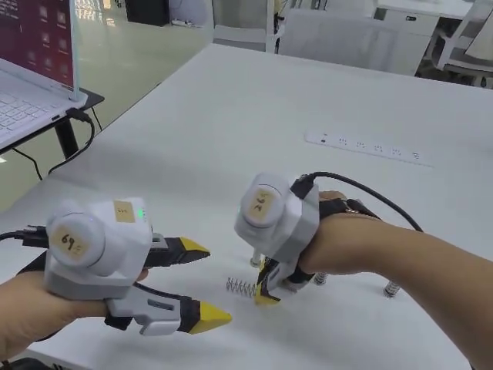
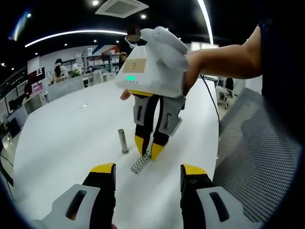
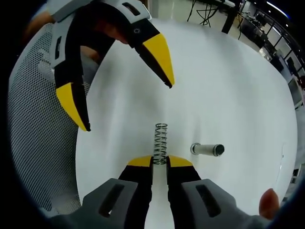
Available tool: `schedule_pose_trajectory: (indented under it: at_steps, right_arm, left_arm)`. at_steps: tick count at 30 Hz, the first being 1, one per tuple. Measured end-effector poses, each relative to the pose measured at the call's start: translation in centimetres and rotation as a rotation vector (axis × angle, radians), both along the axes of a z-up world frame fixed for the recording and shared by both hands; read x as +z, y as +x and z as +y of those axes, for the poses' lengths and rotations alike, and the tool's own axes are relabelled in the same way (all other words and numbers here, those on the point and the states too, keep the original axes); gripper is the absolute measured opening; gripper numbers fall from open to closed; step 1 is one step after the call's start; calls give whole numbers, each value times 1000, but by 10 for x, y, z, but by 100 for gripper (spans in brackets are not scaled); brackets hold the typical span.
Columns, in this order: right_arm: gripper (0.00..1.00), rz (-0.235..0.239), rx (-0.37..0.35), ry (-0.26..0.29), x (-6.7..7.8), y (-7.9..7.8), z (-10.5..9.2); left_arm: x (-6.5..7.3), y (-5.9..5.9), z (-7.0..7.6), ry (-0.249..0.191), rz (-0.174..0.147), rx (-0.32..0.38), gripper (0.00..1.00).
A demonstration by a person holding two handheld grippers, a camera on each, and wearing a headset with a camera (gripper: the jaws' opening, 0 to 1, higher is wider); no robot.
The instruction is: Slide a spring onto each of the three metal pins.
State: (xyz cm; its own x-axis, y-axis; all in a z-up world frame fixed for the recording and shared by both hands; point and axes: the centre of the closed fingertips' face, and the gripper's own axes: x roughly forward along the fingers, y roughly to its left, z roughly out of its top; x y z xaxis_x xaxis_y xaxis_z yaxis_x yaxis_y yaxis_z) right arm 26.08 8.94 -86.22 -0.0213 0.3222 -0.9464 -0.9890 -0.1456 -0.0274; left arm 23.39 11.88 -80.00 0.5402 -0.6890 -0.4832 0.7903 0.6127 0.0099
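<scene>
Spring (image 3: 161, 137), pinched at one end by right tool (image 3: 159, 161), should be turned upright and centred over the pin (image 3: 206, 150); left tool (image 2: 148, 169) is spread.

I am holding my left gripper (image 1: 218, 282) level, its jaws standing wide apart. I am pointing my right gripper (image 1: 266, 297) steeply downward, its jaws pinching one end of a spring (image 1: 241, 287).

Left tongs (image 1: 220, 283) and right tongs (image 1: 266, 296): white-grey housings, yellow-tipped black jaws, numbered stickers (image 1: 71, 243), black cables (image 1: 362, 188).
</scene>
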Motion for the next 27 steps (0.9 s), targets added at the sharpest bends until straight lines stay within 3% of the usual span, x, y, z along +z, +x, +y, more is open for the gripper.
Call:
schedule_pose_trajectory:
  at_steps: [6,15,27]
  right_arm:
    - [8,-13,1,-2,1,1,-1]
    - [8,1,-10,25,16,-1,-3]
    - [8,24,-13,80,56,-13,-14]
  left_arm:
    - [0,0,0,3,-1,-1,49]
    - [2,1,-3,13,-6,-13,48]
    - [13,4,-15,11,-29,-52,45]
